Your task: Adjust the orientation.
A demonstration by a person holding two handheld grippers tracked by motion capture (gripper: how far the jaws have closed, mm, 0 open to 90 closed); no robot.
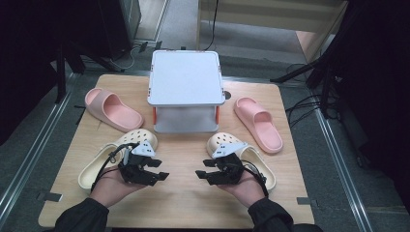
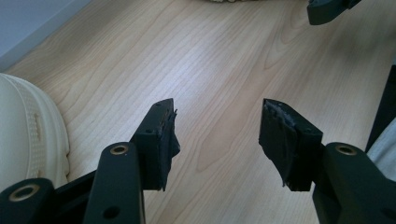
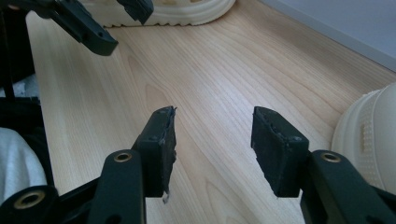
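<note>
Nothing has been picked up yet, by the look of it: all four shoes lie on the wooden table (image 1: 183, 203) and the two-tier white shoe rack (image 1: 184, 92) at the far middle stands empty on both levels. The left tongs (image 1: 162, 169) and the right tongs (image 1: 203, 175) hover over bare wood at the near middle, tips pointed toward each other, each pair spread wide with nothing between the jaws. The left cream clog (image 1: 113, 157) lies just beside the left hand, and the right cream clog (image 1: 241, 157) sits partly under the right hand; these are the nearest things to grasp. The left pink slide (image 1: 112, 108) and the right pink slide (image 1: 258, 123) rest farther out, flanking the rack. I judge the work at its very start, with every shoe left to place.
</note>
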